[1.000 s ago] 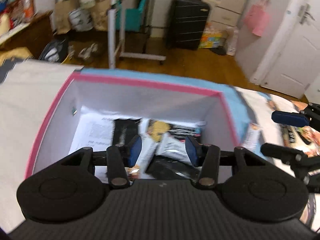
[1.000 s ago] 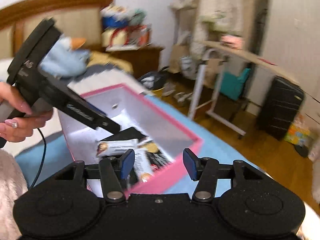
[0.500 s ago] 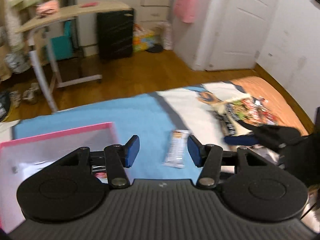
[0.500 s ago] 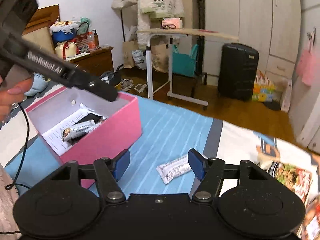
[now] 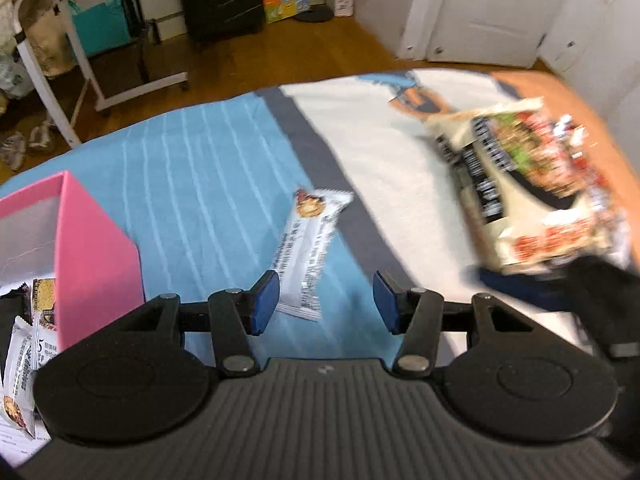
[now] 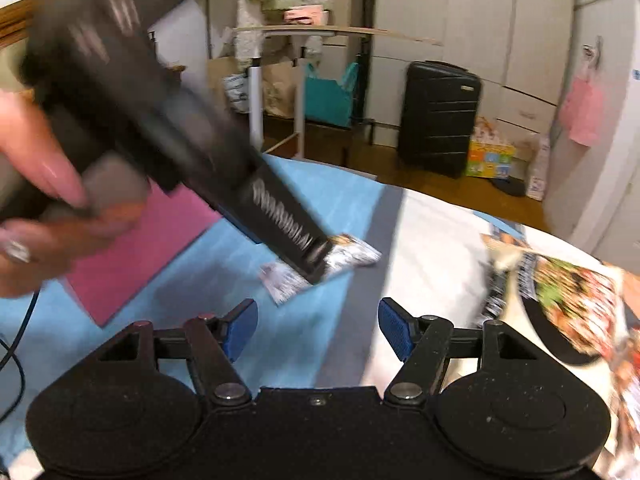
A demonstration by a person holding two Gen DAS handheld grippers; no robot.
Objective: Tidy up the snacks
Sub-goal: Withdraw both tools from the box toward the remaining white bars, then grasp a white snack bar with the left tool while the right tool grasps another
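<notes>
Lying across the bed's blue striped bedspread (image 5: pixel 208 168) are the goods, largest first: the big printed snack bag (image 5: pixel 532 192) is resting on the white part near the far edge, looking soft, crinkly, light, probably best pinched at a flat sealed edge. The pink box (image 5: pixel 96 256) is already holding several wrapped bars. The white snack bar (image 5: pixel 310 248) is lying flat just beyond the box; thin, slick foil, likely stiff enough to take mid-length across its width. The left gripper (image 5: pixel 324 300) is hanging spread over its near end, gripping nothing. The right gripper (image 6: pixel 318 326), jaws just widened, is empty too.
</notes>
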